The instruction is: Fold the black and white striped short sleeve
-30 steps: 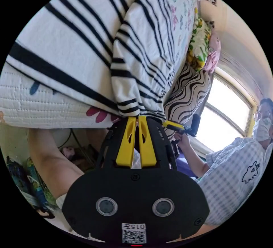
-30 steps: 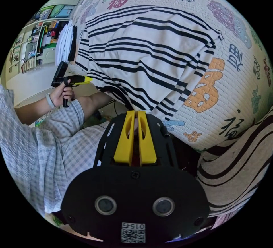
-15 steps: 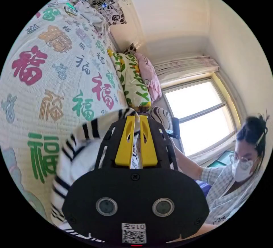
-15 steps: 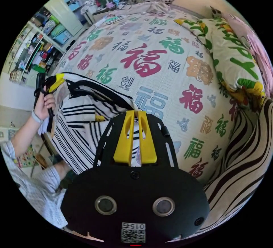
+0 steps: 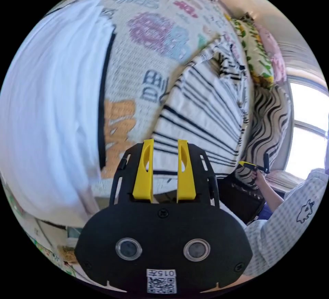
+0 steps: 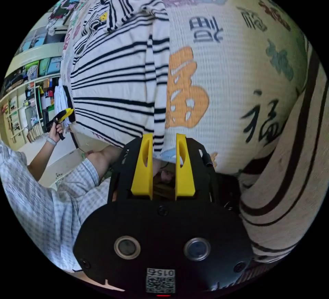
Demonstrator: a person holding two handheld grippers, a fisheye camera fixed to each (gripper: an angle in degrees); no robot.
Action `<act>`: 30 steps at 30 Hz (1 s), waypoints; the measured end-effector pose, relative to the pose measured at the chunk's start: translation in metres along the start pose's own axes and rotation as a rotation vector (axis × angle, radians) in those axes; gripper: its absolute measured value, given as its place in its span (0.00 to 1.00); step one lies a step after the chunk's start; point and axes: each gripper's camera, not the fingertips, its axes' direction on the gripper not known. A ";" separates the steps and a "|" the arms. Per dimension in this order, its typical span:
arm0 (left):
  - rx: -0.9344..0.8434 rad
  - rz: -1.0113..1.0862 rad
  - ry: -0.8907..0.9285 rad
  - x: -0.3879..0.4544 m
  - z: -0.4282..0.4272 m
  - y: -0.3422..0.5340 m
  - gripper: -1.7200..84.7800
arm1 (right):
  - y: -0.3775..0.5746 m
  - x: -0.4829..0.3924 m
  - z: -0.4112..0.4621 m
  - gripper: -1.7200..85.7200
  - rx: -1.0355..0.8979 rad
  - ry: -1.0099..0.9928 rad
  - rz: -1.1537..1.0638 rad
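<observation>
Striped shirt (image 6: 116,72) is lying spread flat on the bedspread (image 6: 233,55), no fold visible yet; left gripper (image 5: 165,143) and right gripper (image 6: 161,138) are gaping, gripping nothing.

I count: one striped shirt (image 6: 113,72) on one bedspread (image 6: 233,72); two grippers, left gripper (image 5: 163,143), right gripper (image 6: 161,138); one white garment (image 5: 51,100); one striped cushion (image 6: 291,175).

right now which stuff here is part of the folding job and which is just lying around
Part of the job:
- striped shirt, spread flat on the bed
- left tongs, open
- right tongs, open

Just lying about:
- white garment beside the shirt
- wavy striped cushion
- green patterned pillow
- printed bedspread
</observation>
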 end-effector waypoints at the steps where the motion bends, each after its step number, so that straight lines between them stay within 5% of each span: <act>1: -0.019 0.001 0.008 -0.001 0.005 0.000 0.15 | 0.001 0.003 0.005 0.14 -0.004 -0.017 -0.005; 7: -0.168 0.127 -0.072 0.019 0.034 -0.028 0.12 | -0.014 0.005 0.034 0.13 -0.040 -0.220 -0.155; 15: -0.280 0.190 0.048 0.027 0.042 -0.048 0.03 | -0.024 0.028 0.022 0.05 -0.104 -0.358 -0.236; 30: -0.328 0.194 0.065 0.044 0.049 -0.028 0.03 | -0.057 0.066 -0.011 0.03 -0.301 -0.190 -0.019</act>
